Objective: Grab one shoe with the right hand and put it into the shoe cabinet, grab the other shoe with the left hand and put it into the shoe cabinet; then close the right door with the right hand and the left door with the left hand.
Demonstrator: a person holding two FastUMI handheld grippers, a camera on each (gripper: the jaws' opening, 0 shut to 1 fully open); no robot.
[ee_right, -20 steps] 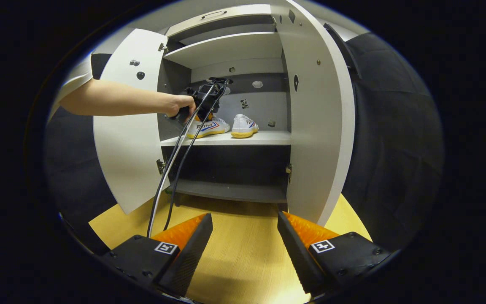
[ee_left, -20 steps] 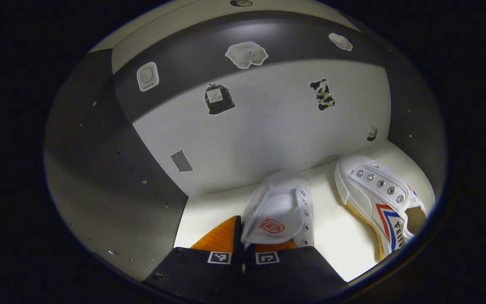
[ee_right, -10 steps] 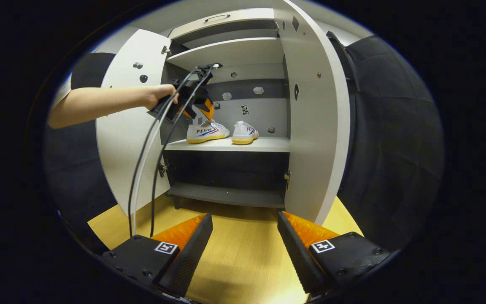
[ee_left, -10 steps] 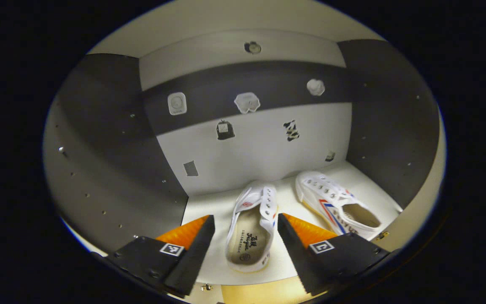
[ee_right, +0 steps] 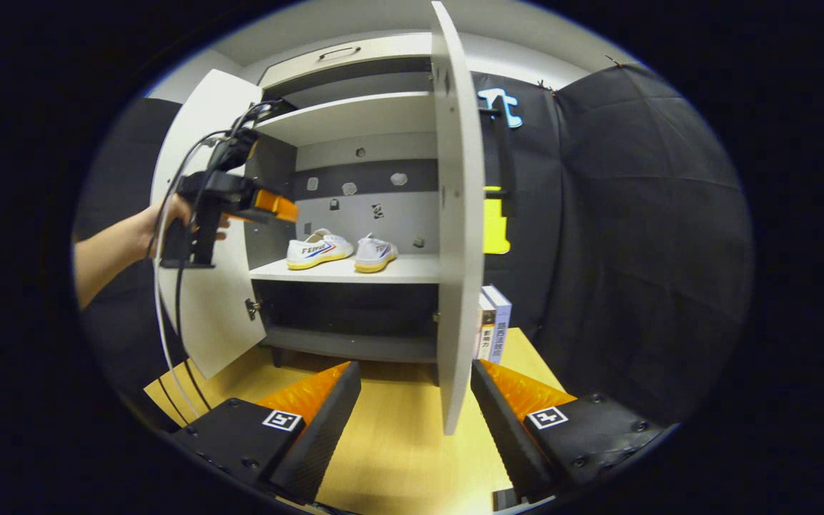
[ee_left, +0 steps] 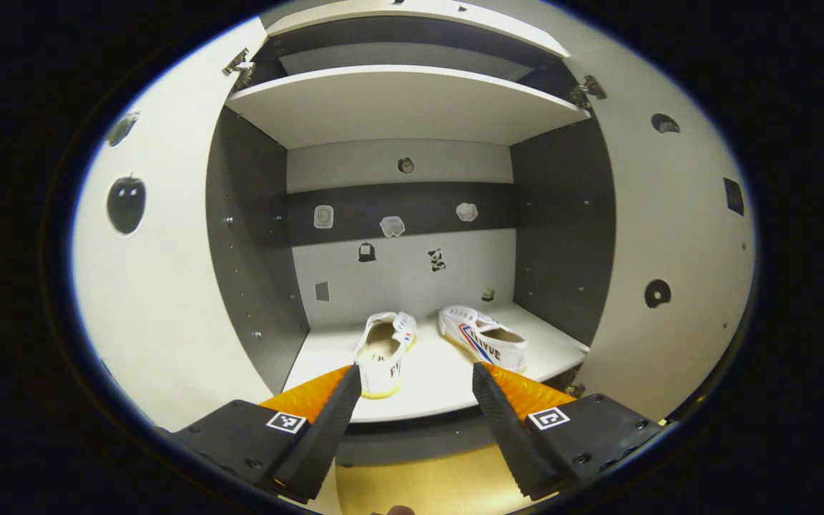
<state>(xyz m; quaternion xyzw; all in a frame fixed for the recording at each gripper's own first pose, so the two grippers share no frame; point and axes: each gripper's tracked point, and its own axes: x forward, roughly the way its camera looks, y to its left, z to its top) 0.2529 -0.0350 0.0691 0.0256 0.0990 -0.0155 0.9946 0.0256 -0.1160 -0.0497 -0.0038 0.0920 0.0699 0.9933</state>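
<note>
Right gripper view places the right gripper (ee_right: 415, 400) in front of the shoe cabinet (ee_right: 355, 114), fingers spread wide and holding nothing. The right door (ee_right: 455, 286) stands edge-on directly ahead of it, between its fingers in the picture; whether it touches either finger cannot be told. Both shoes rest on the cabinet's middle shelf (ee_right: 412, 270): the left shoe (ee_right: 319, 250) and the right shoe (ee_right: 375, 253), side by side and near the shelf's front edge.

Left gripper view shows the left gripper (ee_left: 415, 400) outside the cabinet, fingers wide apart and empty, facing the shelf. The left door (ee_left: 162, 286) stands open beside it.

Risks from this state:
- The left shoe's heel lies close to the shelf's front edge. A closing door may strike it.
- The right door presents only its thin edge. A push on the edge may slip off; contact belongs on the door's outer face.
- The left gripper's cables (ee_right: 169, 300) hang in front of the left door and may be caught as that door swings shut.
</note>
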